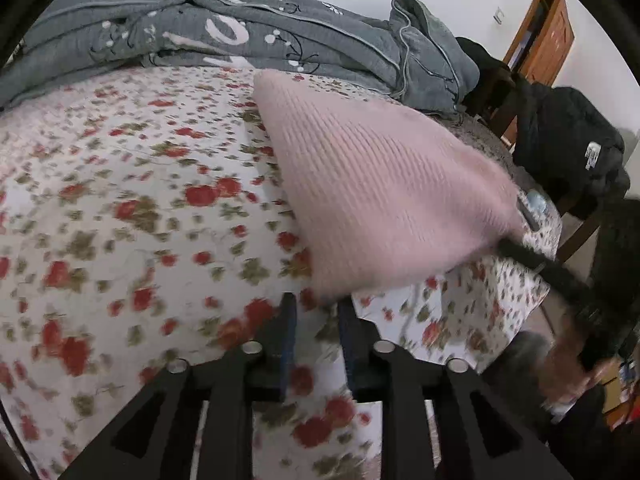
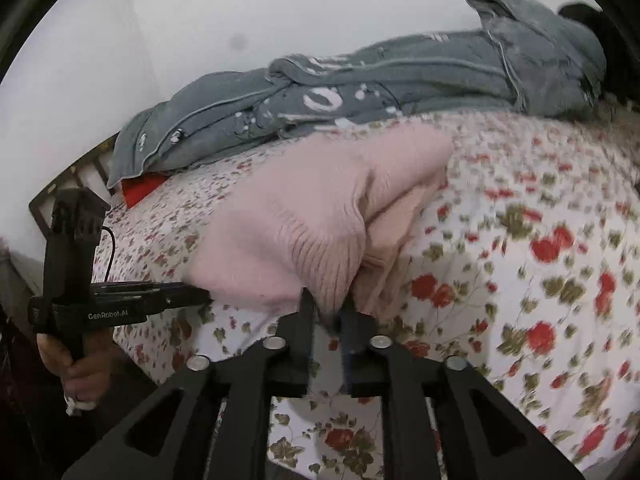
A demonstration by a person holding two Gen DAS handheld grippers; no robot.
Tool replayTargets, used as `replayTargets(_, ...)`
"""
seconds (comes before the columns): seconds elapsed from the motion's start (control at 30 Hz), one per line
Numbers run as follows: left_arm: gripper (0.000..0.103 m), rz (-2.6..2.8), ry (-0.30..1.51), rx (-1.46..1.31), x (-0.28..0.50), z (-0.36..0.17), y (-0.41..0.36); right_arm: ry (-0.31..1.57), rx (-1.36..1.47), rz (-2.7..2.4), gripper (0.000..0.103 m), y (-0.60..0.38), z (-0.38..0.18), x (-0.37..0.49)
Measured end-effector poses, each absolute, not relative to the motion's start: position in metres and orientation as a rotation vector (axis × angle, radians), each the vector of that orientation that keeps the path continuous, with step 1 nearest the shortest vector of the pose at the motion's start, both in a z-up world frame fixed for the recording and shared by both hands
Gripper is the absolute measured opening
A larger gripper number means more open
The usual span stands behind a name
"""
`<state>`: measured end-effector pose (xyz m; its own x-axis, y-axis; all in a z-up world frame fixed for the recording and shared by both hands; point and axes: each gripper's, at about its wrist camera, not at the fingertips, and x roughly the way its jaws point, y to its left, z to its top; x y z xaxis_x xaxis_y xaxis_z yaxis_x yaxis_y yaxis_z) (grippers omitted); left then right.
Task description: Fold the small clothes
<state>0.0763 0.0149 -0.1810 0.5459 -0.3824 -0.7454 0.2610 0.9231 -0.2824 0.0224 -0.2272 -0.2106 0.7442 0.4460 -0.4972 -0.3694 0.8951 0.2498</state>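
Observation:
A pink ribbed knit garment (image 1: 372,184) is held above the floral bedsheet (image 1: 120,200). My left gripper (image 1: 318,304) is shut on its near corner, the fingers close together around the cloth edge. My right gripper (image 2: 328,312) is shut on another corner of the pink garment (image 2: 304,216), which hangs in folds beyond its fingertips. In the right wrist view the left gripper (image 2: 192,294) pinches the garment's left edge. In the left wrist view the right gripper (image 1: 520,252) holds the garment's far right corner.
A crumpled grey quilt (image 1: 240,32) lies along the far side of the bed, also in the right wrist view (image 2: 360,84). A black jacket (image 1: 568,136) hangs over a chair at the bed's right. A wooden door (image 1: 540,32) stands behind it.

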Motion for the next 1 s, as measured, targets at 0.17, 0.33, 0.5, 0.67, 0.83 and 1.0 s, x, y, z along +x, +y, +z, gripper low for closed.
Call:
replayTargets(0.17, 0.049, -0.321, 0.898, -0.127, 0.074, -0.174, 0.036, 0.476, 0.161, 0.455, 0.04, -0.23, -0.17, 0.029)
replayTargets(0.33, 0.049, -0.296, 0.878, -0.196, 0.08, -0.161, 0.056, 0.64, 0.199, 0.306, 0.04, -0.223, -0.182, 0.09)
replayTargets(0.5, 0.049, -0.277, 0.856, -0.201, 0.082, -0.152, 0.07, 0.565, 0.26, 0.339, 0.013, -0.234, -0.183, 0.086)
replayTargets(0.67, 0.049, -0.304, 0.877, -0.257, 0.101, -0.154, 0.072, 0.615, 0.224, 0.294, 0.013, -0.237, -0.205, 0.091)
replayTargets(0.83, 0.049, -0.359, 0.873, -0.267, 0.129, -0.144, 0.053, 0.664, 0.233, 0.306, 0.03, -0.241, -0.203, 0.095)
replayTargets(1.0, 0.05, -0.388, 0.903, -0.246, 0.169, -0.136, 0.027, 0.627, 0.237, 0.289, 0.046, -0.242, -0.178, 0.108)
